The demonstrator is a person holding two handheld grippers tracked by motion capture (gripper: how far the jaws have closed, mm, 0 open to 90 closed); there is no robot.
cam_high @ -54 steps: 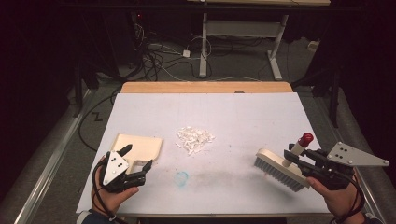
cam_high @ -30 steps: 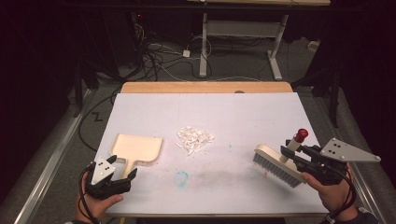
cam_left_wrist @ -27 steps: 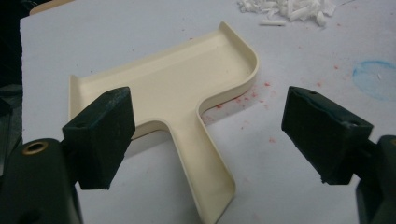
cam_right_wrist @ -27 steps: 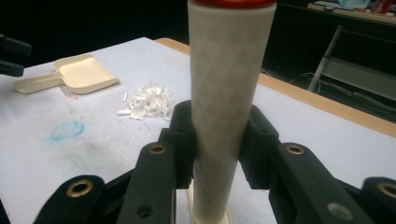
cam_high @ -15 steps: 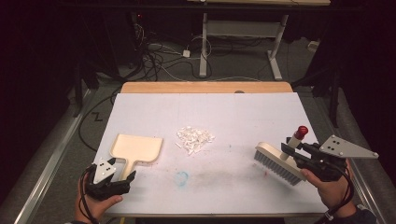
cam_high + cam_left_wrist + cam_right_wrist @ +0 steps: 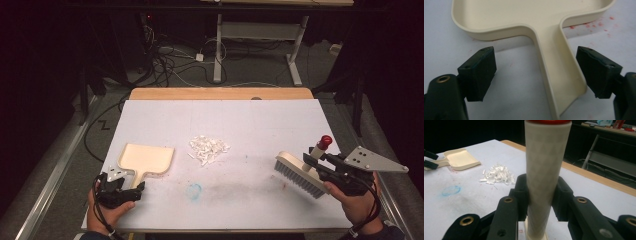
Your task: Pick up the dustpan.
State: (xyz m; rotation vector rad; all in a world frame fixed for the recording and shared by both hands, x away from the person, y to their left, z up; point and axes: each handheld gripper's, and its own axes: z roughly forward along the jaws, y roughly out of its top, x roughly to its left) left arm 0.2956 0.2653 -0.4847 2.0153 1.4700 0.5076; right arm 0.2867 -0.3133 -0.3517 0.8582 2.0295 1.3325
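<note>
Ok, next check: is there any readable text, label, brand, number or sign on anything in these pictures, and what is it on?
None that can be read.
Dustpan: plain cream, no marking.
Brush: its handle, clamped in the right gripper, bears no print.
Table: a blue ring stain and red specks, not writing.
Floor left of the table: a pale Z-shaped mark, perhaps tape, not clearly a letter.

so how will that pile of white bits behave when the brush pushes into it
The white bits look small, loose and separate, so they would likely scatter rather than move together. They seem light, so the brush should shift them easily. Some may slip past the bristles and miss the dustpan.
</note>
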